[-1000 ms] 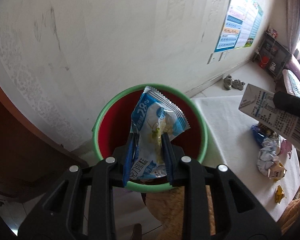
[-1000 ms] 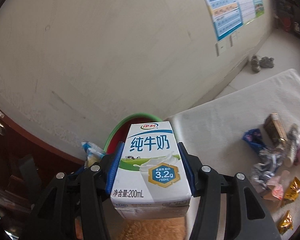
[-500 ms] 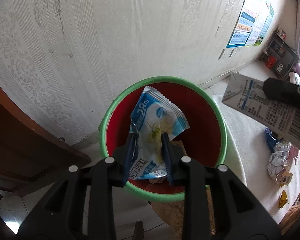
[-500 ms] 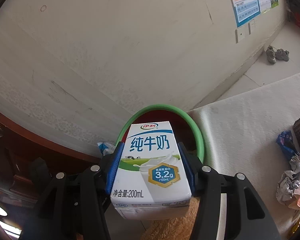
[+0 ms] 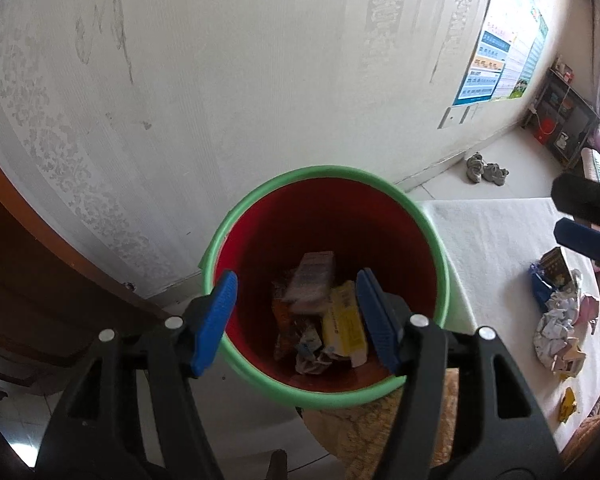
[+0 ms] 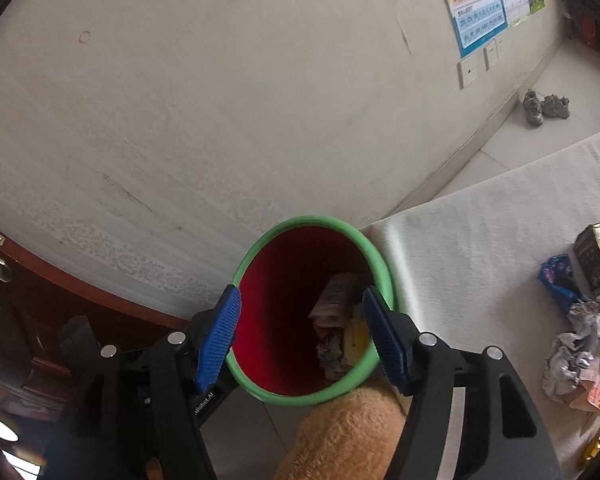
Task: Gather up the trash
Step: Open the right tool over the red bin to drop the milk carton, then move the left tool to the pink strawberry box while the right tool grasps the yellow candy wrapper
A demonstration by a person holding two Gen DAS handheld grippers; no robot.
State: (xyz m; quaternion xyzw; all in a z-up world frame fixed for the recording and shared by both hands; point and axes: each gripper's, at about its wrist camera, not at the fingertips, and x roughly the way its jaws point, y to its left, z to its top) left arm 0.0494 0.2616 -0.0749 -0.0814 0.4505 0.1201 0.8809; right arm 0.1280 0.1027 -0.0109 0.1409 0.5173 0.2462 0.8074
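Note:
A red bin with a green rim [image 5: 324, 171] stands on the floor by the wall, against the white table's corner. My left gripper [image 5: 296, 316] hovers over its mouth, jaws opening, nothing between the blue pads [image 5: 216, 320]. Inside lie a pale, blurred carton [image 5: 312, 280], a yellow box [image 5: 346, 324] and crumpled wrappers. My right gripper [image 6: 302, 334] also hangs over the bin [image 6: 312, 221], jaws opening and empty, with the carton [image 6: 336, 300] below it. Its tip [image 5: 584, 232] shows at the right edge of the left wrist view.
A white-covered table [image 6: 480, 248] at the right carries a heap of wrappers and small boxes [image 6: 580, 344]. Brown wooden furniture [image 6: 28, 320] stands to the left. An orange fuzzy cushion [image 6: 340, 436] sits below the bin. Shoes [image 6: 544, 106] lie by the wall.
The left gripper opened and the blue-white snack packet left it. The right gripper opened and the milk carton dropped out of its jaws into the bin.

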